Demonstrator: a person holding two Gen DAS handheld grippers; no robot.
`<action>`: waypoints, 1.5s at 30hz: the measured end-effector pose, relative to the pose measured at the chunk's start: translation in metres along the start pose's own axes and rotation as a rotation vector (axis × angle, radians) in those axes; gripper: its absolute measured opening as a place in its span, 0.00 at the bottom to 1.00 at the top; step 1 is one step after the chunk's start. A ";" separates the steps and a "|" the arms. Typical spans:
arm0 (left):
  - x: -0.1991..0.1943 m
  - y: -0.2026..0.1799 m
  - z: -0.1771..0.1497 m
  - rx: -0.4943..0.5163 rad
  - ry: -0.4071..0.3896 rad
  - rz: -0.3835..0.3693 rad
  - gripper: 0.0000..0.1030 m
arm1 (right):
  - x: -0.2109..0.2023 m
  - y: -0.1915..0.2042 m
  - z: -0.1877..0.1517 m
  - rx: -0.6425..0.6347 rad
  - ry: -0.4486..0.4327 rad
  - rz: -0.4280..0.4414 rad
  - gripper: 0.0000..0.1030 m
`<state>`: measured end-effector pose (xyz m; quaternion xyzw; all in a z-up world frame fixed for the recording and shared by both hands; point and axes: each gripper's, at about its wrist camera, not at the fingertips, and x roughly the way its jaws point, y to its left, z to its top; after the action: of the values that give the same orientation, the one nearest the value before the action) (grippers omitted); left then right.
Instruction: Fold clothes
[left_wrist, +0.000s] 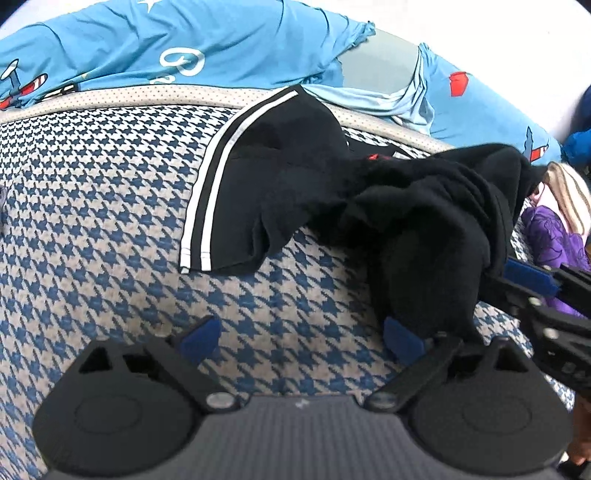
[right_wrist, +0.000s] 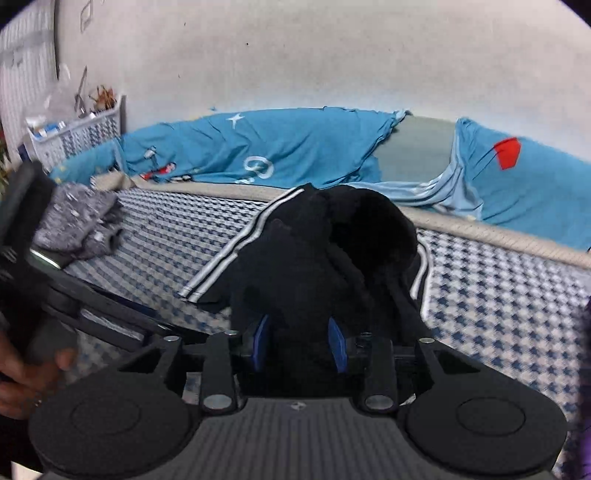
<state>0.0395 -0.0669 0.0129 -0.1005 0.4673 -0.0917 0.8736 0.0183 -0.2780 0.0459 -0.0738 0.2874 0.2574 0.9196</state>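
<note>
Black striped garment (right_wrist: 317, 258) lies bunched on the houndstooth mattress (left_wrist: 110, 206), pinched between the fingers of the right gripper (right_wrist: 301, 341). Left gripper (left_wrist: 301, 334) hovers spread wide beside it. A white basket (right_wrist: 74, 133) of blurred clutter stands by the wall.

Both wrist cameras sit low over the bed (left_wrist: 110, 206), close up, facing the wall (right_wrist: 332, 55); both catch the black garment (left_wrist: 280, 177).

White wall (right_wrist: 332, 55), houndstooth mattress (left_wrist: 110, 221), blue bedsheet (right_wrist: 295, 147), white basket (right_wrist: 74, 133)
</note>
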 end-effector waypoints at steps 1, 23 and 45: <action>-0.001 0.001 0.000 -0.002 -0.002 -0.002 0.94 | 0.001 0.002 -0.001 -0.016 -0.003 -0.015 0.17; -0.051 0.055 0.016 -0.088 -0.154 0.020 0.97 | 0.008 0.083 0.012 -0.110 -0.022 0.401 0.05; -0.042 0.083 0.003 -0.056 -0.075 0.160 0.97 | 0.061 0.140 0.019 -0.161 0.117 0.504 0.25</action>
<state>0.0249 0.0239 0.0260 -0.0907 0.4430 -0.0047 0.8919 -0.0014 -0.1261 0.0286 -0.0875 0.3280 0.4954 0.7996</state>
